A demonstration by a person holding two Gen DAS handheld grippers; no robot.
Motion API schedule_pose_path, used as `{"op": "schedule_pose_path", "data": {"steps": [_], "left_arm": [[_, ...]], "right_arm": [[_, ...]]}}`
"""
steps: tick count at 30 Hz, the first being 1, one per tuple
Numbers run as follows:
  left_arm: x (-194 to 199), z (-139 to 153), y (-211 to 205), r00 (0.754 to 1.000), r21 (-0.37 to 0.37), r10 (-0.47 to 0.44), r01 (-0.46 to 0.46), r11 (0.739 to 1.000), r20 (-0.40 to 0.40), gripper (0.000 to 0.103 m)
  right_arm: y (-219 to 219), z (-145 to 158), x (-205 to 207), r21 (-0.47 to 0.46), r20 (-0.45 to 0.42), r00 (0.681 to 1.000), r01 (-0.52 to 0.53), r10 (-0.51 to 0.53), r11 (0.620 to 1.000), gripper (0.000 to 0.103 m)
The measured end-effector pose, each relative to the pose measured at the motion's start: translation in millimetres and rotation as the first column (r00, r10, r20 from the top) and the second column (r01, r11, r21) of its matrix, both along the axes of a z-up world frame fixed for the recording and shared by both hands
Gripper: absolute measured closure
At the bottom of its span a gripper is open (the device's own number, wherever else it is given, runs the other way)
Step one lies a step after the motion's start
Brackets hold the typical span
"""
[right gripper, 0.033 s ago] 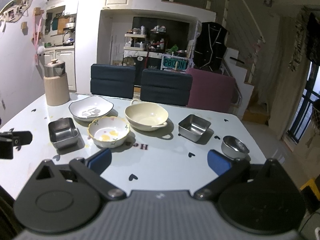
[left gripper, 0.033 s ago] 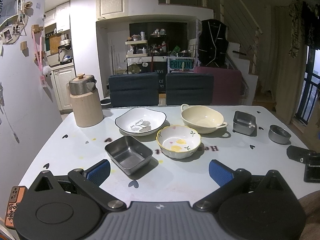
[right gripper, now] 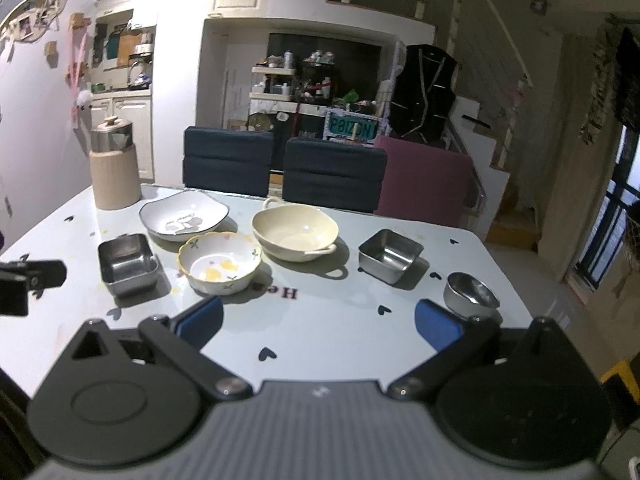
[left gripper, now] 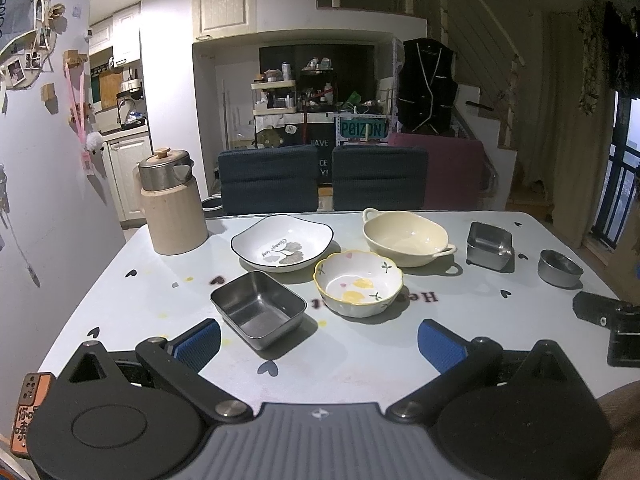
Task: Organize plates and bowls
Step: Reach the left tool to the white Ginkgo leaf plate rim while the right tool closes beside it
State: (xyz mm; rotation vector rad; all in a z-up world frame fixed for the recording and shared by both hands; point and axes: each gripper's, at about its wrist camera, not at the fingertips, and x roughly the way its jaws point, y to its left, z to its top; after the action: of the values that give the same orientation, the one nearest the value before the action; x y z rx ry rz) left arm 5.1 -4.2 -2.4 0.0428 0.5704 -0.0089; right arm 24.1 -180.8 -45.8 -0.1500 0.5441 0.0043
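Observation:
On the white table stand a white dark-rimmed plate, a cream two-handled bowl, a yellow-rimmed flowered bowl, a rectangular steel tray, a square steel tin and a small round steel bowl. The same dishes show in the right wrist view: plate, cream bowl, flowered bowl, tray, tin, round bowl. My left gripper is open and empty near the tray. My right gripper is open and empty, beside the round bowl.
A beige jug with a steel lid stands at the table's back left. Two dark chairs and a purple one line the far edge. The other gripper shows at each view's side.

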Motion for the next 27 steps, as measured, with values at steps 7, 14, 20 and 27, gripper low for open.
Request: {"op": "schedule_pose_path", "data": {"steps": [7,14,20,27], "left_arm": [[8.5,3.6,-1.6,1.0,0.011,0.004,-0.003,1.0,-0.025,0.0],[42.0,11.2,3.4,0.999,0.029,0.047,-0.047,0.998,-0.003,0.0],[83.2,18.1,12.4,0.99,0.016,0.141,-0.141,0.99,-0.011,0.0],[130.3,22.4,22.0,0.972,-0.002,0.233,-0.233,0.972,0.002,0.0]], "right_arm": [[2.7,13.0,16.7,-0.006,-0.018,0.997,-0.072,0.072,0.997,0.0],[7.7,17.8,45.6,-0.017,-0.004,0.99,-0.142,0.142,0.99,0.0],[8.9,28.6,84.8,-0.022,0.045,0.982,-0.184,0.184,0.983,0.0],[11.7,38.1,141.3,-0.003,0.095,0.974,-0.207,0.206,0.978,0.0]]}}
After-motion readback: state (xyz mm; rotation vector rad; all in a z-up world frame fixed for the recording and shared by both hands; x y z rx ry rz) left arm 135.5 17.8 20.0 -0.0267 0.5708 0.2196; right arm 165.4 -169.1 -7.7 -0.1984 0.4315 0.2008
